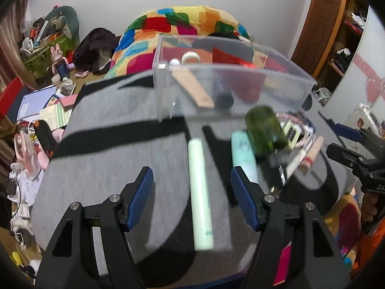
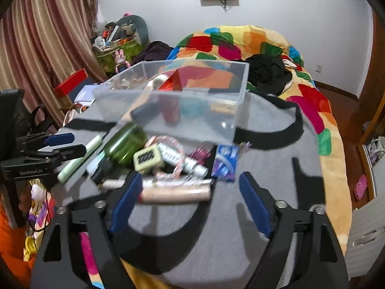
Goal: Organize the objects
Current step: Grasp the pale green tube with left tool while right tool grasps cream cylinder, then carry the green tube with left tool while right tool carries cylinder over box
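A clear plastic box [image 1: 216,89] [image 2: 168,110] stands on a grey cloth with several items inside. In front of it lies a loose pile: a green jar [image 1: 264,130] [image 2: 125,142], a mint tube [image 1: 243,154], a pale green square case [image 2: 146,159], a white tube [image 2: 182,161] and a blue packet [image 2: 226,161]. My left gripper [image 1: 191,172] [image 2: 78,143] is open, and a pale green tube [image 1: 199,192] [image 2: 79,159] lies lengthwise between its fingers, untouched. My right gripper [image 2: 190,178] [image 1: 333,136] is open over a beige tube [image 2: 175,193] lying crosswise.
The grey cloth with black bands [image 1: 108,144] covers a bed with a patchwork quilt [image 2: 312,101]. Books and clutter crowd the floor at the left [image 1: 36,110]. A curtain [image 2: 36,48] hangs at the left, and a wooden door [image 1: 320,24] stands at the right.
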Demonstrator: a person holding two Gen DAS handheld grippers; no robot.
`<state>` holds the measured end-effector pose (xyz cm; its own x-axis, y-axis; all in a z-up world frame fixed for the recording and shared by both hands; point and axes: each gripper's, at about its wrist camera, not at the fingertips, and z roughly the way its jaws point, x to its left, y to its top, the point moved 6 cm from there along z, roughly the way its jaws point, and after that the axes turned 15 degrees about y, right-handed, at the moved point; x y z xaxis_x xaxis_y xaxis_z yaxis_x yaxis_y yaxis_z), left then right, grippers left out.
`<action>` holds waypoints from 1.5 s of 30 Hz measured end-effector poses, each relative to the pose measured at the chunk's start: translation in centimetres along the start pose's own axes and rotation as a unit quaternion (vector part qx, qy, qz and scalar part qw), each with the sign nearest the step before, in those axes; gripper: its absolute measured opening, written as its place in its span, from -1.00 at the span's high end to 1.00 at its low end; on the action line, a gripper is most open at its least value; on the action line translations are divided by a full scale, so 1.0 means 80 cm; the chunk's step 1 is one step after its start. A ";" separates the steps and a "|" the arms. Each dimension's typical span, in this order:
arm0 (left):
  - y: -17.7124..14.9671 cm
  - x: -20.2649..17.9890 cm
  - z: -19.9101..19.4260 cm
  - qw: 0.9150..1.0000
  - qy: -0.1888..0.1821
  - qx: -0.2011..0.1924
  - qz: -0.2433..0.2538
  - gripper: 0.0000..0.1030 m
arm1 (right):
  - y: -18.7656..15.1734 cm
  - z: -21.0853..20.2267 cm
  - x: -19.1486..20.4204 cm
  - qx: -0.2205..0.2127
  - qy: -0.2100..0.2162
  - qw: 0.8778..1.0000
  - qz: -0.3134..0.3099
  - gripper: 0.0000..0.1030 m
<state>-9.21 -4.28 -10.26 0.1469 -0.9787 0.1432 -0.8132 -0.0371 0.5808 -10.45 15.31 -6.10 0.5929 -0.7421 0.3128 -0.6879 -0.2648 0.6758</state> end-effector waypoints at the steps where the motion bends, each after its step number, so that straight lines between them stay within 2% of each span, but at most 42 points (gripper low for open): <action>1: -0.005 -0.002 0.000 1.000 0.000 0.001 0.000 -0.29 | -0.001 0.002 0.003 0.002 0.001 1.000 -0.002 -0.65; 4: -0.017 -0.003 0.003 1.000 -0.002 0.006 -0.002 -0.29 | -0.009 0.013 0.014 0.013 0.001 1.000 -0.015 -0.67; 9: -0.021 -0.006 0.001 1.000 0.018 -0.018 0.002 -0.29 | -0.016 0.030 0.017 0.032 -0.011 0.999 -0.027 -0.69; 12: -0.017 -0.005 0.007 0.999 0.027 -0.026 -0.002 -0.17 | -0.017 0.034 0.013 0.035 -0.016 0.999 -0.020 -0.69; 18: -0.008 -0.007 0.009 0.999 0.036 -0.036 -0.007 0.41 | -0.021 0.042 0.007 0.039 -0.013 0.999 -0.005 -0.65; 19: -0.008 -0.007 0.008 0.999 0.037 -0.038 -0.009 0.62 | -0.022 0.043 0.008 0.039 -0.014 0.999 -0.007 -0.64; 20: -0.007 -0.008 0.007 0.999 0.037 -0.039 -0.007 0.71 | -0.022 0.043 0.009 0.039 -0.014 0.999 -0.008 -0.60; 27: -0.005 -0.005 0.002 0.999 0.033 -0.037 -0.016 0.71 | -0.018 0.029 0.012 0.020 -0.017 0.999 -0.019 -0.60; 33: 0.012 -0.003 -0.019 0.998 0.018 -0.056 -0.028 0.71 | -0.004 0.009 0.010 -0.002 -0.015 1.000 -0.011 -0.61; 37: 0.030 -0.005 -0.039 0.997 0.003 -0.077 -0.033 0.71 | 0.015 -0.005 0.008 -0.022 -0.013 1.000 -0.006 -0.60; 45: 0.071 -0.006 -0.055 0.993 -0.002 -0.108 -0.037 0.71 | 0.063 -0.015 0.004 -0.058 -0.015 0.998 -0.004 -0.61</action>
<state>-11.44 -3.13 -3.48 0.1986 -0.9759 0.0909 -0.6600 -0.0646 0.7485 -13.21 14.49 -1.79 0.5838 -0.7590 0.2883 -0.6295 -0.1989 0.7511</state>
